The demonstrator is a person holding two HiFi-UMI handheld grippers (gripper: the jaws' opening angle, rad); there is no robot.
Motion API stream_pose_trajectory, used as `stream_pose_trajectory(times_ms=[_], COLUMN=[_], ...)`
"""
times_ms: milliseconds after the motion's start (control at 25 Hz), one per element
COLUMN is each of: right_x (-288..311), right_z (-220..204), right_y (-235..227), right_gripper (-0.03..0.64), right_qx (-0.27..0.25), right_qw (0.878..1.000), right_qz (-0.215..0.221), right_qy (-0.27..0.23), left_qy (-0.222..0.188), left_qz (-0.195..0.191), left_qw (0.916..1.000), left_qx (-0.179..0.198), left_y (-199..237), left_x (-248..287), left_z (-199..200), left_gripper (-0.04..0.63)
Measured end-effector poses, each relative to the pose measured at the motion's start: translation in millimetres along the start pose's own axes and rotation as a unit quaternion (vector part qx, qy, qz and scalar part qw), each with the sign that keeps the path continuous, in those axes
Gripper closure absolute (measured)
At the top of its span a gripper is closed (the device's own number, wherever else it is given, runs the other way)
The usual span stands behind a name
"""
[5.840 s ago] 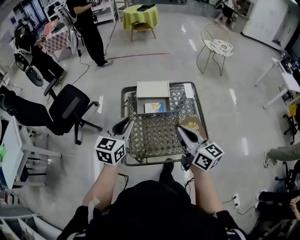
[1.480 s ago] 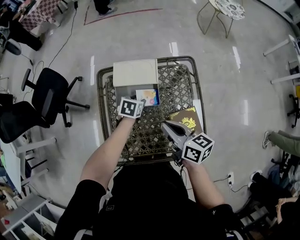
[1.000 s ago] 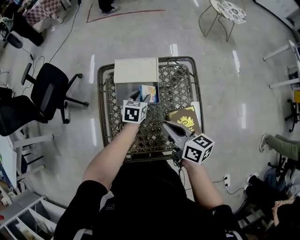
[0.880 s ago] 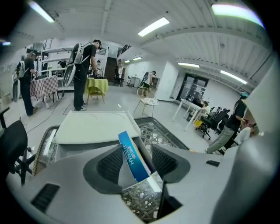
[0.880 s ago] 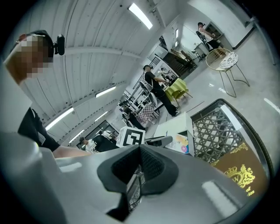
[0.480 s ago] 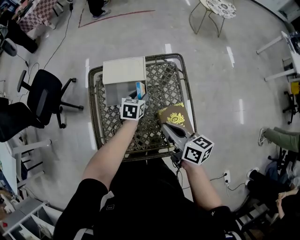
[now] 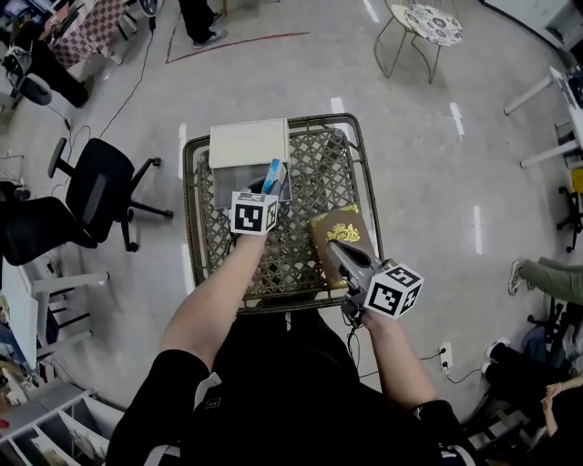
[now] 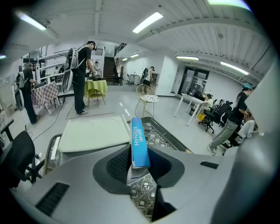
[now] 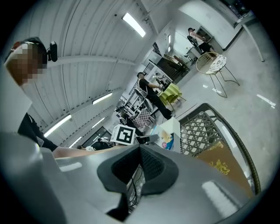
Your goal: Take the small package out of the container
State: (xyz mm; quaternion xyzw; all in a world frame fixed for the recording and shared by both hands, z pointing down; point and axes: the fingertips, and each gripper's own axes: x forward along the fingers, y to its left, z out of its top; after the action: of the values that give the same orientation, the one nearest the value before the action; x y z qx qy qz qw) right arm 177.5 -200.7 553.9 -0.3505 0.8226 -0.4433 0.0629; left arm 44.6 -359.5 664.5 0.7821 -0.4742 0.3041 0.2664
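Note:
The small blue package stands on edge between the jaws of my left gripper, just above the open white container at the far side of the wire table. In the left gripper view the package rises from the left gripper, whose jaws have just been closing and now press on it. The container's lid lies behind it. My right gripper hovers over the table's near right side, jaws together with nothing between them. The right gripper view also shows the package.
A brown book with a gold emblem lies on the wire table under the right gripper. A black office chair stands to the left and a wire chair at the far right. People stand at the room's edges.
The left gripper closed on the package, tipped it on edge and lifted it out of the container. The right gripper drifted toward the near right over the book.

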Motion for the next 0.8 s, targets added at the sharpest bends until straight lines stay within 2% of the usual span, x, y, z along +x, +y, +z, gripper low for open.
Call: stream_pose_trajectory(times_ms=[120,360,560,800], right_x=[4.2,32.4,49.2,67.3], right_z=[1.7,28.9,37.9,70.8], right_y=[11.0,37.6,79.7,137.5], right_gripper=[0.606,0.606,0.606,0.606], right_qx=[-0.005,-0.054,-0.106,-0.183], right_qw=[1.0,0.998,0.994,0.982], right_qz=[0.006,0.029,0.031,0.034], right_qy=[0.003,-0.002,-0.006,-0.035], left_qy=[-0.027,-0.117,-0.152,-0.206], left_qz=[-0.009,-0.014,-0.013,0.021], left_qw=[0.9996,0.993,0.9883,0.9775], left_qx=[-0.002,0.004,0.007,0.037], left_y=[-1.5,11.9,31.7,67.2], left_x=[-27.6,-100.7,-171.0,-252.7], left_z=[13.7,68.0,70.5,75.2], left_gripper=[0.502,0.502,0.502,0.502])
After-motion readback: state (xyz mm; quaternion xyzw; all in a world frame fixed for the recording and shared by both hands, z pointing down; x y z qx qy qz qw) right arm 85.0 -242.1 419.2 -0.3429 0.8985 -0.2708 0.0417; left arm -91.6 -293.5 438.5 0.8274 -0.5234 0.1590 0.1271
